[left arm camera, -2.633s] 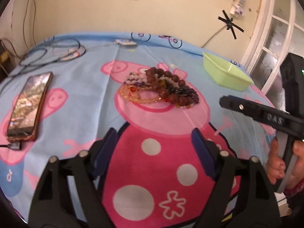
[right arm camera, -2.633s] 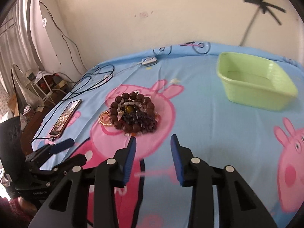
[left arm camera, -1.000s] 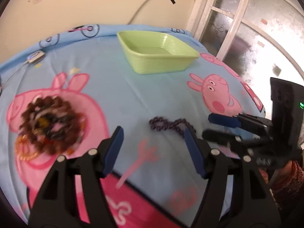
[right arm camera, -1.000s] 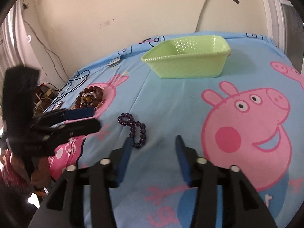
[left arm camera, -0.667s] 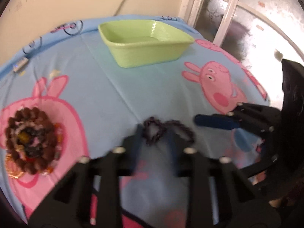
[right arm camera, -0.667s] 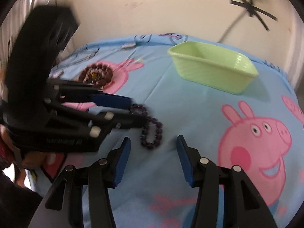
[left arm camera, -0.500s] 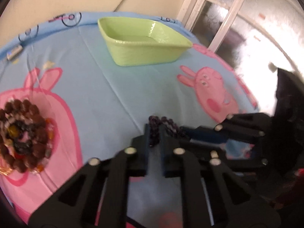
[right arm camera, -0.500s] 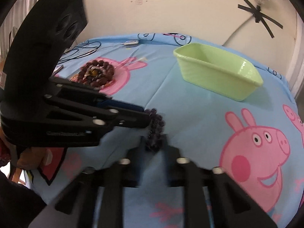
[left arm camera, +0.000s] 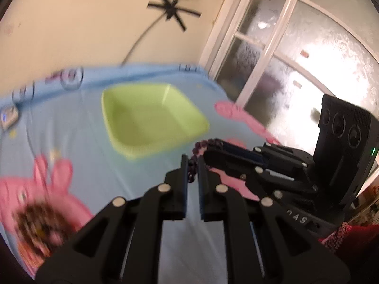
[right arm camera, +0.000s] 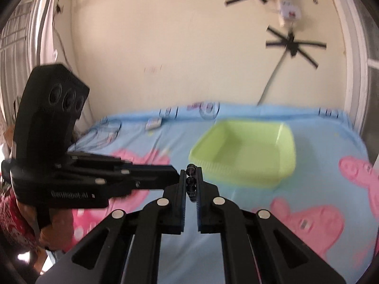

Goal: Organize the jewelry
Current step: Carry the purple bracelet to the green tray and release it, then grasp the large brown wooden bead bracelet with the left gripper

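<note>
Bracelet [left arm camera: 201, 145] of dark purple beads is pinched by both tools at once, and it hangs in the air above the blue cartoon cloth [left arm camera: 78, 151]. The left gripper [left arm camera: 191, 165] has its 2 jaws pressed nearly together on 1 part of the strand. The right gripper [right arm camera: 191, 179] is closed the same way on another part, where a few beads [right arm camera: 191, 184] show in the narrow gap. The 2 tools meet tip to tip, just in front of the green basket [left arm camera: 113, 127].

As a judgement, the task is only at its beginning. The basket looks empty in both views, although the pictures are blurred, so small things inside could be missed. This 1 bracelet is lifted and near the basket but not yet inside it. At the lower left of the left wrist view, a blurred pile of jewelry [left arm camera: 40, 222] with brown beads lies on the pink figure of the cloth, well apart from the basket. I think these pieces are left to be sorted after the purple strand is put down.
</note>
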Demonstrator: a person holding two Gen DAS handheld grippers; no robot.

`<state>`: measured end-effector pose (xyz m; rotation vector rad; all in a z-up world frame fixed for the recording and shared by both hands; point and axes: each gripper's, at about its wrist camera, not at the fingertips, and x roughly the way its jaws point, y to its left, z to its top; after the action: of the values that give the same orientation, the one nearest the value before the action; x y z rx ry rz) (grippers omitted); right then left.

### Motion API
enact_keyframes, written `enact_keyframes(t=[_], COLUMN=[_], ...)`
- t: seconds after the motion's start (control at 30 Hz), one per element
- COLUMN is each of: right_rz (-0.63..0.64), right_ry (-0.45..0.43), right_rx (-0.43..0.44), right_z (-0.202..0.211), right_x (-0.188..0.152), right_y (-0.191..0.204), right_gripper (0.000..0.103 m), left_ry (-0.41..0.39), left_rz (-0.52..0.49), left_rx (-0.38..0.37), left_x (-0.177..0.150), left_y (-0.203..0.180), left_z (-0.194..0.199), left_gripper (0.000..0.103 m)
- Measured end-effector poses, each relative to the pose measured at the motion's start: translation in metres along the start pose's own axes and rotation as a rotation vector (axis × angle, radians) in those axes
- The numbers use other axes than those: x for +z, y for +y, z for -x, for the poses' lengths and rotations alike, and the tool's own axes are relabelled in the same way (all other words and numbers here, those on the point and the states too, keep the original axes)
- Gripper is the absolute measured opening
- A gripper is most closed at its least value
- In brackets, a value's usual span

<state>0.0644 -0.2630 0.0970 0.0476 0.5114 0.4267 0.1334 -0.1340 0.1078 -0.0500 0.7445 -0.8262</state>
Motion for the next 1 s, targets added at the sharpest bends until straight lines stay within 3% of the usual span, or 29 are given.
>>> enact_keyframes(t=[0.07,0.13,0.2,0.27,0.33,0.4,0.47,0.6,0.77,0.8,0.83,0.87,0.9,1.0], right_rz=[-0.027,-0.043,-0.022,-0.049,-0.111,-0.117,-0.127,-0.213,-0.200,-0.228,-0.243,-0.255,-0.258,-0.262], right_ry=[-0.031,-0.049,-0.037,-0.020,-0.054,-0.076,-0.071,-0.057,-0.007,0.012,0.018,0.018,0.015,0.034], right_rx=[-0.011,-0.060,-0.186,-0.268,-0.226,-0.208,-0.218,-0.125,-0.079,-0.058,-0.057,-0.073,-0.093,-0.159], right_z=[-0.005,-0.020,-0.038,-0.042,-0.029,-0.017,-0.010,-0.003,-0.012,-0.013,-0.012,-0.010,-0.009,-0.009], right_x=[0.020,0.035,0.039,0.030,0.009,-0.010,-0.029,-0.054,-0.057,-0.057,-0.060,-0.061,-0.064,-0.072], right_y=[-0.016,-0.033,-0.046,-0.054,-0.057,-0.049,-0.038,-0.016,0.018,0.020,0.024,0.027,0.029,0.030], right_gripper=[0.000,0.000,0.000,0.000,0.000,0.000,0.000,0.000,0.000,0.004,0.018,0.022,0.027,0.029], left_ry=[-0.034,-0.075,-0.077,-0.056,-0.076,-0.081,-0.062,-0.045,-0.006,-0.004,-0.003,-0.006,-0.011,-0.038], left_rz=[-0.020,-0.055,-0.048,0.021,0.049,0.041,0.080,0.108,0.103,0.095,0.080,0.061,0.051,0.011], left_rx=[0.029,0.104,0.197,0.199,0.171,0.217,0.214,0.268,0.345,0.352,0.360,0.375,0.389,0.410], left_x=[0.025,0.042,0.051,0.045,0.022,-0.006,-0.034,-0.077,-0.100,-0.102,-0.105,-0.107,-0.108,-0.113], left_y=[0.000,0.002,0.011,0.024,0.030,0.032,0.038,0.043,0.042,0.040,0.037,0.033,0.031,0.023], left_z=[-0.009,-0.021,-0.035,-0.036,-0.021,-0.010,0.001,0.019,0.020,0.019,0.019,0.019,0.019,0.024], left_gripper=[0.007,0.009,0.017,0.017,0.017,0.017,0.017,0.017,0.017,0.017,0.021,0.035,0.041,0.045])
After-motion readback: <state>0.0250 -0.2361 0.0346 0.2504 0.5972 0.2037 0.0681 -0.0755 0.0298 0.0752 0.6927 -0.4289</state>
